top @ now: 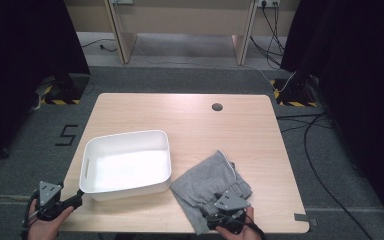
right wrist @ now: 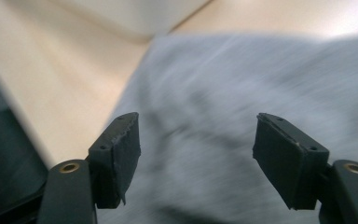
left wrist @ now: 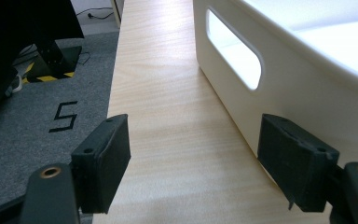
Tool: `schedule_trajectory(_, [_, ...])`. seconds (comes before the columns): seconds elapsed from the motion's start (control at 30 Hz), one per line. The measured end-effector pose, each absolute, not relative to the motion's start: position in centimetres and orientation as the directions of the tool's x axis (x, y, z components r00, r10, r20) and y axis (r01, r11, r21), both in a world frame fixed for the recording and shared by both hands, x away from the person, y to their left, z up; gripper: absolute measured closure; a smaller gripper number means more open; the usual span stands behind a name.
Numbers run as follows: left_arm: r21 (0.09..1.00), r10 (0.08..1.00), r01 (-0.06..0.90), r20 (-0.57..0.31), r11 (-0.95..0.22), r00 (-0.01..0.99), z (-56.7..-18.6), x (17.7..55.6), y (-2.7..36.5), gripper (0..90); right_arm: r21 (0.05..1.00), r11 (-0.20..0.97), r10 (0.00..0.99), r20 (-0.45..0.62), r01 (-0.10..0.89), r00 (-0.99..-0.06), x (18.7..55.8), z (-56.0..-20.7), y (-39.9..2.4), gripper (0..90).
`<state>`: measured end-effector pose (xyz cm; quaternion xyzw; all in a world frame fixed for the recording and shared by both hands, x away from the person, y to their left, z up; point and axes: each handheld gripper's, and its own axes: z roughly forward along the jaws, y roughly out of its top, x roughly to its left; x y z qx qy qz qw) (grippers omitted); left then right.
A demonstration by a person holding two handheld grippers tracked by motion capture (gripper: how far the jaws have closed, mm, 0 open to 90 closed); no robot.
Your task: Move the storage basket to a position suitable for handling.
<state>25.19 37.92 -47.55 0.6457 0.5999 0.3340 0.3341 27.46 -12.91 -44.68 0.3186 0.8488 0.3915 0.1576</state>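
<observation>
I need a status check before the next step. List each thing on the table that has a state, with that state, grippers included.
White plastic bin: upright, empty, on the table.
Grey garment: crumpled in a heap on the table, outside the bin.
Left gripper: open, nothing between its jaws, beside the bin's handle end.
Right gripper: open over the garment, not gripping it.

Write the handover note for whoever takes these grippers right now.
Left gripper: open, nothing between the jaws, at the table's near left corner, beside the bin's handle-slot end.
Right gripper: open, jaws apart over the grey garment, not gripping it.
Things: white bin sits empty at the table's left; the garment lies crumpled to its right, near the front edge, close by the bin's near right corner.
Done: nothing is in the bin yet.
Left: probably grip the garment, tidy it if wanted, and move it into the bin.
</observation>
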Motion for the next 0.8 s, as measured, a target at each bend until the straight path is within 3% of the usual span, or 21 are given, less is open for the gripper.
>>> schedule_trajectory(0.13, [0.833, 0.997, 0.548, 0.046, -0.073, 0.064, -47.5, 25.9, 37.7, 24.8, 0.771, 0.478, 0.733, -0.085, 0.421, -0.675, 30.7, -43.6, -15.8, 31.8])
schedule_trajectory(0.37, [0.83, 0.995, 0.549, 0.061, -0.095, 0.079, -47.4, 26.8, 37.2, 24.8, 0.736, 0.34, 0.822, 0.07, 0.585, -0.565, 34.3, -46.5, -20.0, 37.3])
schedule_trajectory(0.43, [0.829, 0.995, 0.551, 0.062, -0.097, 0.082, -47.4, 26.9, 37.2, 24.9, 0.741, 0.299, 0.819, 0.124, 0.601, -0.561, 33.9, -47.3, -20.3, 41.6])
schedule_trajectory(0.63, [0.832, 0.994, 0.547, 0.054, -0.096, 0.092, -47.4, 27.0, 36.9, 24.9, 0.739, 0.228, 0.835, 0.186, 0.634, -0.517, 30.3, -47.7, -20.8, 41.8])
schedule_trajectory(0.8, [0.831, 0.992, 0.545, 0.061, -0.109, 0.107, -47.3, 27.4, 36.5, 24.8, 0.744, 0.236, 0.856, 0.146, 0.625, -0.496, 27.2, -47.3, -20.2, 39.5])
